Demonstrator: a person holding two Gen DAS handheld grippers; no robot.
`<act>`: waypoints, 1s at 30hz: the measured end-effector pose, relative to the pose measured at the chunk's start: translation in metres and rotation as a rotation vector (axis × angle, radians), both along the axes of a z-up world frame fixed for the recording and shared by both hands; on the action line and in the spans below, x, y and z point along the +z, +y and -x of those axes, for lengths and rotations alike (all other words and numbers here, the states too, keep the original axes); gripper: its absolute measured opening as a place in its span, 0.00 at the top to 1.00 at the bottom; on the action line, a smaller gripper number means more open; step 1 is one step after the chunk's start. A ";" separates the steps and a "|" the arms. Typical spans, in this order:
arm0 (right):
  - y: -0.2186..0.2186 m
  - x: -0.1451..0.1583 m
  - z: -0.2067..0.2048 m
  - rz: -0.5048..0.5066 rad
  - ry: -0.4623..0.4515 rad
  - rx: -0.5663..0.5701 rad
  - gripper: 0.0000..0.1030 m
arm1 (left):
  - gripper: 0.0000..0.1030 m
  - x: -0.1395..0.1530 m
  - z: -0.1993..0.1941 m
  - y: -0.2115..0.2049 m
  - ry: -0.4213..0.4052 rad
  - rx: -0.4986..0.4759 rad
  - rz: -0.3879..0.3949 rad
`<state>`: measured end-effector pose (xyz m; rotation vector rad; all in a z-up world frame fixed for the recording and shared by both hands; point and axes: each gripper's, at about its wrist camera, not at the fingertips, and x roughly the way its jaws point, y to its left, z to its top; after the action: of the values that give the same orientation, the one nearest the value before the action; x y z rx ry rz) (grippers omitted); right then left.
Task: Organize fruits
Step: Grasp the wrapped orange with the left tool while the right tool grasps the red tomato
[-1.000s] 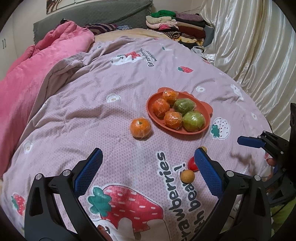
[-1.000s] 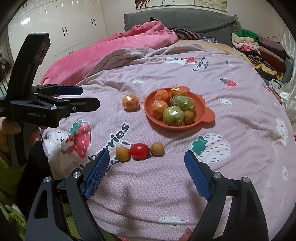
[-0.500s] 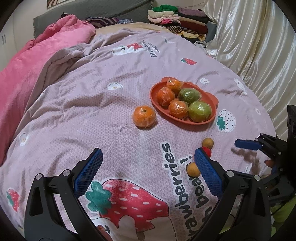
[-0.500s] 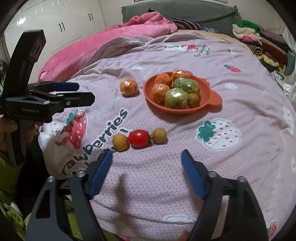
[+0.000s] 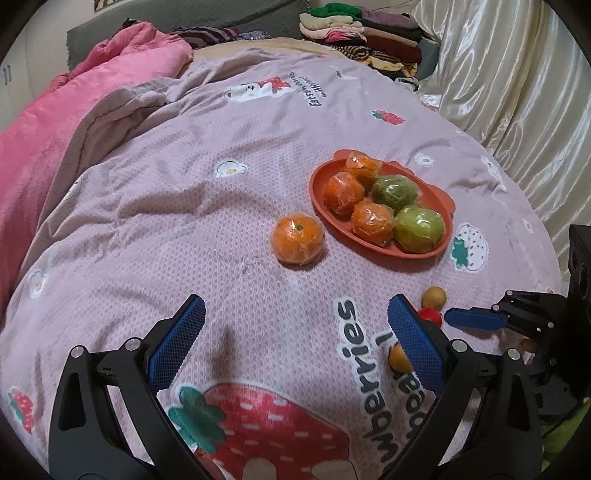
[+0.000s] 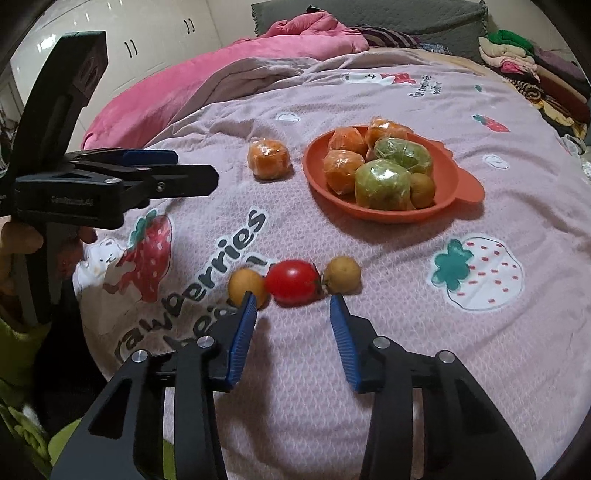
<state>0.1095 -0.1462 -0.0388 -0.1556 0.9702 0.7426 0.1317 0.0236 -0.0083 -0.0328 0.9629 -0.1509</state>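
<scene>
An orange plate [image 6: 461, 184] [image 5: 439, 206] on the bedspread holds wrapped oranges, two green fruits and a small brown fruit. A wrapped orange [image 5: 297, 240] [image 6: 268, 160] lies loose left of the plate. A red tomato [image 6: 292, 282] lies between two small yellow-brown fruits [image 6: 248, 287] [image 6: 341, 275]. My right gripper [image 6: 291, 306] is open, its tips just in front of the tomato, either side of it. My left gripper [image 5: 295, 314] is open and empty, above the bedspread short of the loose orange.
A pink blanket [image 5: 55, 122] is heaped at the left. Folded clothes [image 5: 362, 33] are stacked at the back. A shiny curtain [image 5: 517, 92] runs along the right. White cupboards [image 6: 129, 37] stand behind the left gripper.
My right gripper has moved forward and down to the tomato, and its jaws have narrowed. My left gripper has drifted forward toward the loose orange.
</scene>
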 end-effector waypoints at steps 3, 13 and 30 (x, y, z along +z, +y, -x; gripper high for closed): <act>0.005 -0.001 -0.004 -0.001 -0.002 0.010 0.61 | 0.10 -0.004 -0.007 0.000 0.012 -0.003 0.000; 0.017 -0.002 -0.015 -0.023 -0.005 0.034 0.63 | 0.23 -0.019 -0.039 0.002 0.053 -0.001 0.005; 0.022 -0.004 -0.029 -0.008 0.020 0.050 0.68 | 0.50 -0.038 -0.069 -0.005 0.092 -0.040 -0.023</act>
<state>0.1388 -0.1241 -0.0431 -0.1665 0.9855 0.7949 0.2011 0.0185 -0.0459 0.0007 1.0574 -0.1766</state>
